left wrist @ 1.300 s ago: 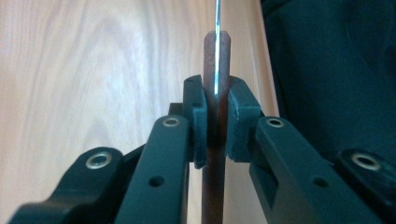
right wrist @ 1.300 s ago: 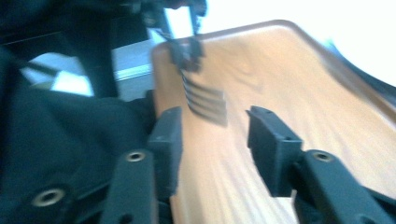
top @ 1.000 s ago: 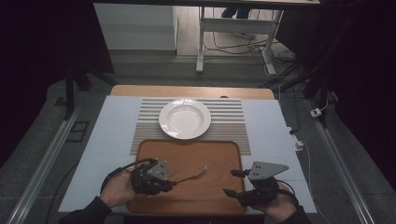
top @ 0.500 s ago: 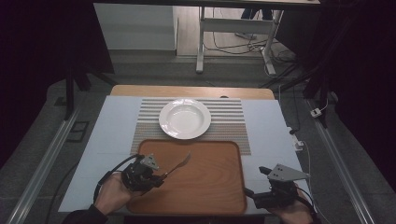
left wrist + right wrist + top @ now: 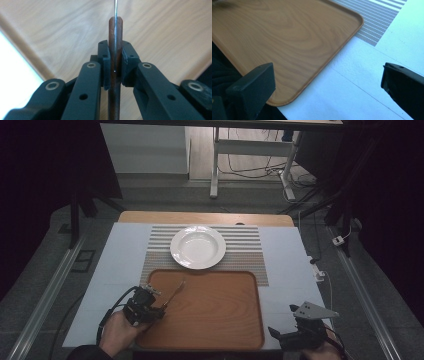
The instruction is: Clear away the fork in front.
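Fork point(image 5: 174, 293) clamped in left gripper point(image 5: 159, 311) jaws.

The flat wooden tray point(image 5: 220, 310) lies mostly bare, open to pass over. A round white plate point(image 5: 198, 246) stands on the striped placemat point(image 5: 245, 251) just beyond it. The left tool point(image 5: 156, 311), clamped on a brown-handled utensil point(image 5: 174, 293), overhangs the tray's left edge. The pale table point(image 5: 290, 270) right of the tray is free.

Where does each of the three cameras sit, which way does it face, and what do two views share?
High view: above the person's side, looking forward and down on the tray; both hands show.
Left gripper view: rides the left gripper, looking along jaws shut on a fork handle.
Right gripper view: rides the right gripper, jaws open, facing the tray corner.
Shared: tray and striped mat.
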